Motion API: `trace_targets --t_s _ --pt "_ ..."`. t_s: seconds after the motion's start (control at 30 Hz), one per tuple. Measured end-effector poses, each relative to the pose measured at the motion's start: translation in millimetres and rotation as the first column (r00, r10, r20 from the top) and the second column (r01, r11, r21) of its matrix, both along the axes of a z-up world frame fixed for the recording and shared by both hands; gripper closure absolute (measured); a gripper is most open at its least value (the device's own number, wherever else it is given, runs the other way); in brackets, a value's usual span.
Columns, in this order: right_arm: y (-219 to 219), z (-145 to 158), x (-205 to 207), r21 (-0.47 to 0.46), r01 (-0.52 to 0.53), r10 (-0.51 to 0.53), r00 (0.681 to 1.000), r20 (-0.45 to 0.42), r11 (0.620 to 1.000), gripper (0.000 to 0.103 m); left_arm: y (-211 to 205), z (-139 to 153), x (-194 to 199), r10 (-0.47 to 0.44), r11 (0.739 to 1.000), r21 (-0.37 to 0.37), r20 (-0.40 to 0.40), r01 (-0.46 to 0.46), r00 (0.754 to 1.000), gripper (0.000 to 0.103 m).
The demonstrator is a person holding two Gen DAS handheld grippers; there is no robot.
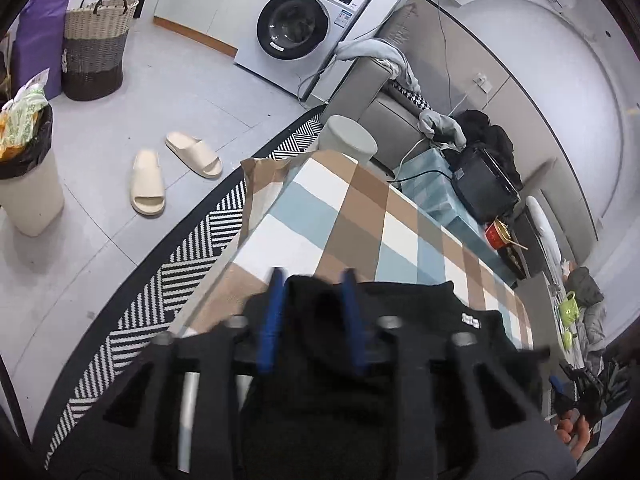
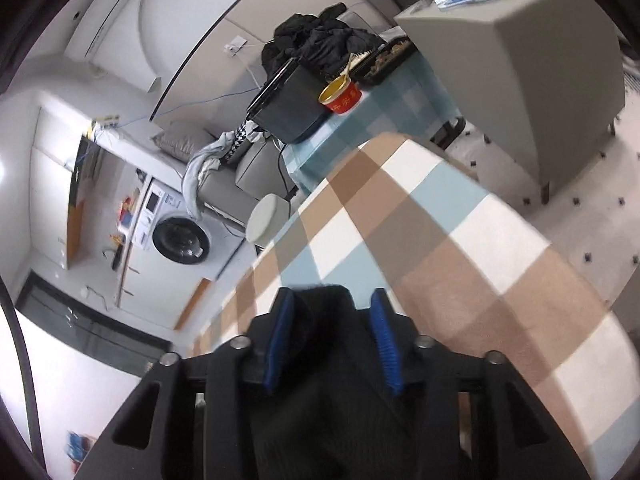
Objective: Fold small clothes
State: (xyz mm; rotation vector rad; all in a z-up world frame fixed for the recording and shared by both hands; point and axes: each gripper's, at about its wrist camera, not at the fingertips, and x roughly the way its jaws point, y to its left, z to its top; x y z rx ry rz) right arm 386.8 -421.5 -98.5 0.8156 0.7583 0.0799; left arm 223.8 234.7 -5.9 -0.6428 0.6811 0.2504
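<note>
Even, soft indoor light is filling both views; fisheye bending is curving everything toward the black corners, with motion blur smearing the near foreground at six o'clock.

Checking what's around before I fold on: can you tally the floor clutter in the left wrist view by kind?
Cream rubber slides: 2
Woven two-tone laundry basket with dark handles: 1
Cream waste bin with black liner: 1
White front-loading washing machine: 1
Purple bag: 1
Total: 6

Nothing legible from my side: yellow marks on the red round tub (image 2: 345, 100) and the white washing machine's (image 1: 304, 28) panel labels are too blurred.
</note>
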Motion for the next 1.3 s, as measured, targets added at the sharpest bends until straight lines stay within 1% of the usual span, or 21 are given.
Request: trace_targets --t_s 0.03,0.1,0.23,0.33,0.43,0.53,0.57,0.6,0.63,0.7,0.77,0.8,0.87,0.93,0.97,1.03,1.07,1.13,1.17,1.2,1.3 --pt "1.6 4.2 -4.3 -0.071 -0.023 0.023 1.0 -0.003 0.997 0.06 0.1 0.8 -2.5 0.002 1.0 0.012 -0.001 -0.002 1.0 0.054" --pt "2.9 7.2 -12.0 -0.126 -0.062 0.06 0.998 -0.016 0.99 0.06 0.7 2.9 -8.6 -0.006 0.999 0.035 -0.004 0.006 1.0 0.051" --pt "14.0 8.2 -30.6 -0.288 -0.162 0.146 0.986 -0.076 0.944 0.06 -2.8 2.1 -20.0 -0.035 0.998 0.059 -0.037 0.037 0.999 0.051" --pt "25.9 -2.4 -43.4 -0.334 -0.255 0.226 0.966 -0.123 0.908 0.06 -13.1 -4.5 -27.1 -0.084 0.992 0.091 -0.082 0.091 0.993 0.051" --pt "40.2 -14.1 -46.5 -0.382 -0.343 0.304 0.939 -0.161 0.858 0.06 -23.3 -15.7 -24.9 -0.121 0.984 0.116 -0.134 0.137 0.984 0.051" --pt "48.4 -20.4 -46.0 -0.407 -0.352 0.314 0.936 -0.159 0.843 0.061 -27.8 -20.6 -23.8 -0.128 0.985 0.095 -0.139 0.142 0.982 0.051" --pt "50.4 -20.8 -44.9 -0.425 -0.346 0.308 0.938 -0.159 0.836 0.076 -28.4 -21.2 -23.9 -0.129 0.986 0.087 -0.135 0.142 0.982 0.051" --pt "52.4 -19.9 -44.6 -0.443 -0.342 0.304 0.94 -0.157 0.829 0.096 -28.7 -21.0 -25.0 -0.128 0.987 0.081 -0.13 0.139 0.983 0.051" --pt "52.5 -17.7 -45.3 -0.453 -0.336 0.299 0.942 -0.153 0.826 0.098 -28.9 -20.4 -26.1 -0.124 0.987 0.083 -0.127 0.135 0.984 0.051" --pt "47.2 -6.1 -55.1 -0.44 -0.312 0.312 0.947 -0.075 0.842 0.099 -28.3 -19.0 -29.3 -0.121 0.987 0.088 -0.12 0.131 0.985 0.051" --pt "40.0 2.1 -64.2 -0.452 -0.278 0.285 0.957 -0.055 0.848 0.099 -25.7 -17.4 -33.4 -0.105 0.988 0.098 -0.118 0.117 0.987 0.051" --pt "35.1 2.1 -66.9 -0.443 -0.27 0.272 0.96 -0.06 0.855 0.099 -22.9 -17.4 -34.8 -0.096 0.989 0.101 -0.121 0.109 0.988 0.051" --pt "27.1 -4.7 -68.8 -0.437 -0.266 0.24 0.964 -0.115 0.859 0.098 -17.1 -19.5 -35.5 -0.084 0.991 0.089 -0.127 0.096 0.988 0.051" --pt "25.9 -12.7 -67.8 -0.432 -0.279 0.22 0.958 -0.182 0.858 0.096 -11.3 -21.3 -34.5 -0.076 0.994 0.069 -0.138 0.086 0.988 0.051" --pt "24.0 -12.9 -68.1 -0.415 -0.275 0.218 0.959 -0.179 0.868 0.09 -10.3 -21.4 -33.8 -0.074 0.994 0.065 -0.139 0.084 0.988 0.051" --pt "21.2 -6.1 -68.0 -0.391 -0.238 0.201 0.971 -0.133 0.889 0.069 -10.8 -20.0 -30.2 -0.079 0.994 0.064 -0.128 0.088 0.989 0.051" --pt "20.8 -1.8 -66.9 -0.388 -0.219 0.191 0.975 -0.11 0.895 0.054 -12.2 -19.0 -27.8 -0.085 0.993 0.071 -0.124 0.095 0.989 0.051" --pt "24.6 9.3 -58.6 -0.361 -0.2 0.201 0.979 -0.035 0.911 0.052 -17.0 -16.6 -18.7 -0.099 0.99 0.087 -0.115 0.109 0.988 0.051" --pt "28.0 13.1 -51.5 -0.36 -0.198 0.205 0.979 -0.02 0.912 0.048 -18.8 -15.6 -15.0 -0.103 0.989 0.092 -0.111 0.113 0.989 0.051" --pt "32.5 15.2 -43.5 -0.361 -0.2 0.21 0.978 -0.013 0.911 0.044 -21.5 -14.8 -8.7 -0.111 0.988 0.099 -0.108 0.122 0.988 0.051" --pt "52.4 18.4 -12.3 -0.372 -0.244 0.26 0.966 -0.007 0.896 0.041 -26.8 -12.8 6.9 -0.133 0.984 0.102 -0.099 0.143 0.986 0.05"
